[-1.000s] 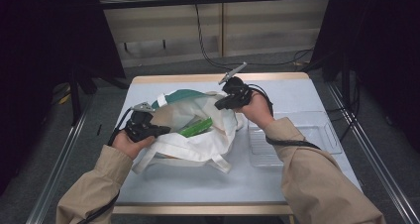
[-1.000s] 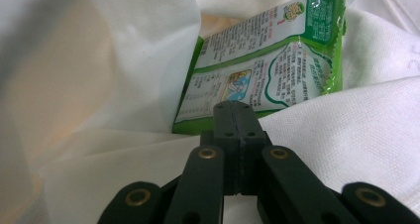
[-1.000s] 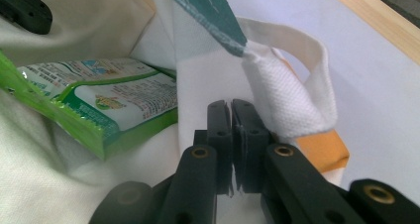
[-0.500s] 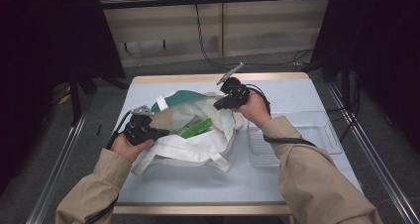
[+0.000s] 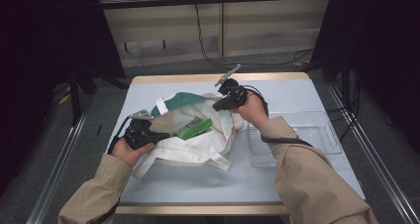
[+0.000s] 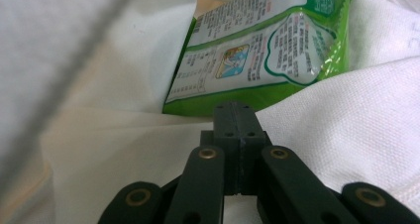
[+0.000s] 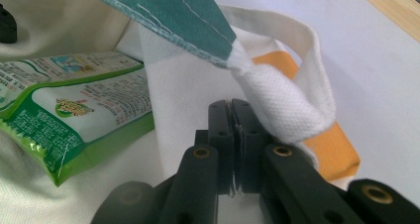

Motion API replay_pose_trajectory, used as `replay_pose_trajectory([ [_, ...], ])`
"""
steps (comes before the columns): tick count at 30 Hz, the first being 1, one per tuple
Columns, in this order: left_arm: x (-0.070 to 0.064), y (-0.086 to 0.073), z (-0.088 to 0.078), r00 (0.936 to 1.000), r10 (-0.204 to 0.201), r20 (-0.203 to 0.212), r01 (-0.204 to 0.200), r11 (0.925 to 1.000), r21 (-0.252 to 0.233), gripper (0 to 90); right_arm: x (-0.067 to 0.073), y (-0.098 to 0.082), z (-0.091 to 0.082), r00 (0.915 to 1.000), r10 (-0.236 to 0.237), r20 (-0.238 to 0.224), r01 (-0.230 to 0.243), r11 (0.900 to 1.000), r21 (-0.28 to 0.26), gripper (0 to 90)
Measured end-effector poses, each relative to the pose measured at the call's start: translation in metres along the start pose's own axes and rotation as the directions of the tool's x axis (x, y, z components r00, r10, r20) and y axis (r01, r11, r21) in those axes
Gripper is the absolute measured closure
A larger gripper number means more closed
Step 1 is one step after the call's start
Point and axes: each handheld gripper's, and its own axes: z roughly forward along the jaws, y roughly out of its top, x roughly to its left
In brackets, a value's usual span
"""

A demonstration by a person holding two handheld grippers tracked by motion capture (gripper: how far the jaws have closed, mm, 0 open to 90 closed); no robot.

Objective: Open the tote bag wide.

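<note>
A white canvas tote bag (image 5: 198, 145) with a teal panel (image 5: 181, 99) lies in the middle of the table, its mouth held apart. A green snack packet (image 5: 195, 129) lies in the opening. My left gripper (image 5: 161, 135) is shut on the bag's near-left rim; in the left gripper view its jaws (image 6: 235, 112) meet at the fabric edge (image 6: 356, 125), just below the packet (image 6: 257, 50). My right gripper (image 5: 218, 106) is shut on the far-right rim. Bunched white cloth (image 7: 277, 95) sits at its closed tips (image 7: 232, 107), with the packet (image 7: 74, 120) to the left.
A clear plastic tray (image 5: 317, 135) sits on the pale table (image 5: 297, 92) right of the bag, under my right forearm. An orange patch (image 7: 329, 144) shows beneath the bag's strap. The wooden far edge (image 5: 198, 78) borders the table; metal rails run along both sides.
</note>
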Motion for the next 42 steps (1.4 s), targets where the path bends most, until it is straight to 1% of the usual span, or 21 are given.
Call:
replay_pose_trajectory([
  [1,0.0,-0.001,0.0,1.0,-0.004,-0.008,0.004,1.0,-0.001,90.0,0.0,0.0,0.001,1.0,-0.003,0.001,0.003,1.0,0.002,87.3],
  [5,0.001,-0.005,0.002,1.0,-0.007,0.006,0.007,0.9999,-0.007,90.0,0.001,0.001,0.003,1.0,-0.005,0.003,0.005,1.0,0.008,87.2],
  [6,0.001,-0.006,0.003,0.9999,-0.012,-0.003,0.012,0.9998,-0.013,90.0,0.002,0.001,0.004,1.0,0.0,0.004,0.0,1.0,0.011,87.2],
  [8,0.001,-0.008,0.003,0.9998,-0.014,0.011,0.014,0.9998,-0.013,90.0,0.002,0.002,0.005,1.0,-0.005,0.004,0.005,1.0,0.012,87.2],
  [9,0.001,-0.008,0.004,0.9999,-0.015,0.003,0.015,0.9998,-0.011,90.0,0.002,0.002,0.006,1.0,-0.006,0.007,0.005,1.0,0.014,87.2],
  [11,0.001,-0.01,0.004,0.9998,-0.015,0.011,0.016,0.9998,-0.012,90.0,0.002,0.002,0.007,0.9999,-0.01,0.008,0.01,1.0,0.017,87.2],
  [13,0.001,-0.011,0.004,0.9998,-0.019,0.006,0.019,0.9998,-0.01,90.0,0.002,0.002,0.008,1.0,-0.001,0.006,0.001,1.0,0.019,87.2],
  [15,0.001,-0.012,0.005,0.9999,-0.016,0.005,0.016,0.9998,-0.01,90.0,0.003,0.002,0.009,1.0,-0.004,0.005,0.004,1.0,0.02,87.2],
  [17,0.001,-0.013,0.005,0.9998,-0.021,0.006,0.021,0.9997,-0.014,90.0,0.003,0.002,0.01,1.0,-0.006,0.007,0.006,1.0,0.023,87.2],
  [21,0.001,-0.014,0.006,0.9998,-0.019,0.002,0.019,0.9998,-0.007,90.0,0.004,0.002,0.012,0.9999,-0.011,0.007,0.011,1.0,0.024,87.2],
  [24,0.001,-0.014,0.006,0.9998,-0.017,0.005,0.017,0.9998,-0.008,90.0,0.004,0.002,0.013,1.0,-0.005,0.004,0.005,1.0,0.025,87.2],
  [25,0.001,-0.014,0.007,0.9998,-0.018,-0.001,0.018,0.9998,-0.009,90.0,0.004,0.001,0.013,1.0,-0.008,0.004,0.008,1.0,0.024,87.2],
  [26,0.001,-0.014,0.007,0.9998,-0.019,0.002,0.019,0.9998,-0.004,90.0,0.004,0.001,0.013,1.0,-0.002,0.003,0.002,1.0,0.025,87.2],
  [27,0.001,-0.015,0.008,0.9998,-0.021,0.003,0.021,0.9997,-0.009,90.0,0.004,0.001,0.014,1.0,0.001,0.004,-0.001,1.0,0.023,87.2],
  [29,0.001,-0.015,0.008,0.9998,-0.018,-0.003,0.018,0.9998,-0.003,90.0,0.004,0.0,0.016,1.0,-0.001,0.002,0.001,1.0,0.028,87.2],
  [34,0.002,-0.017,0.009,0.9998,-0.018,0.001,0.018,0.9998,-0.003,90.0,0.004,0.0,0.018,1.0,-0.006,0.001,0.006,1.0,0.03,87.2],
  [36,0.002,-0.018,0.01,0.9997,-0.024,0.008,0.024,0.9997,-0.007,90.0,0.004,0.0,0.019,1.0,-0.001,0.002,0.001,0.999,0.032,87.2],
  [38,0.003,-0.018,0.009,0.9997,-0.023,0.004,0.023,0.9997,-0.003,90.0,0.004,0.0,0.02,1.0,0.001,-0.001,-0.001,0.999,0.033,87.1],
  [39,0.003,-0.019,0.009,0.9997,-0.023,0.006,0.023,0.9997,-0.003,90.0,0.004,0.0,0.021,1.0,-0.005,-0.001,0.005,0.999,0.032,87.1],
  [40,0.003,-0.019,0.01,0.9997,-0.023,0.007,0.023,0.9997,-0.006,90.0,0.004,0.0,0.021,1.0,0.0,-0.002,0.0,0.999,0.036,86.9],
  [42,0.003,-0.02,0.01,0.9998,-0.019,-0.006,0.019,0.9998,-0.007,90.0,0.004,0.0,0.023,1.0,-0.001,-0.003,0.001,0.999,0.041,86.9],
])
